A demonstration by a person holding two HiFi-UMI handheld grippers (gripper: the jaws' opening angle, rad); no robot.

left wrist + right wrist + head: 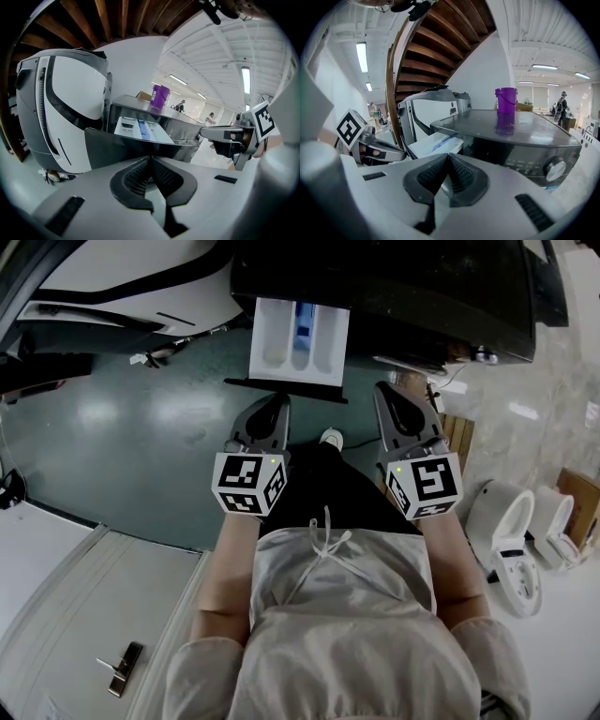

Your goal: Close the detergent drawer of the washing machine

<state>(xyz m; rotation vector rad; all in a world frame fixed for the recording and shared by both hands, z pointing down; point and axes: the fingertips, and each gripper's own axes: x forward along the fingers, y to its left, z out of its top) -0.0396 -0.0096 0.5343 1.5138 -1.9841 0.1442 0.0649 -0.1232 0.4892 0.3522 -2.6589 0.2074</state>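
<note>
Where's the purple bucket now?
In the right gripper view, the purple bucket stands upright on top of the washing machine, right of the open detergent drawer.

Beige short-sleeved drawstring top (337, 624); black-and-white marker cubes (249, 484).

glossy teal floor (122, 427); brown wooden staircase (440, 42) overhead; white wall (483, 79); strip lights (362, 56) on white ceiling (543, 51)

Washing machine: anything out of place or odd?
The detergent drawer sticks far out of the washing machine, with its compartments exposed. A purple bucket sits on the machine's top. Nothing else stands out.
</note>
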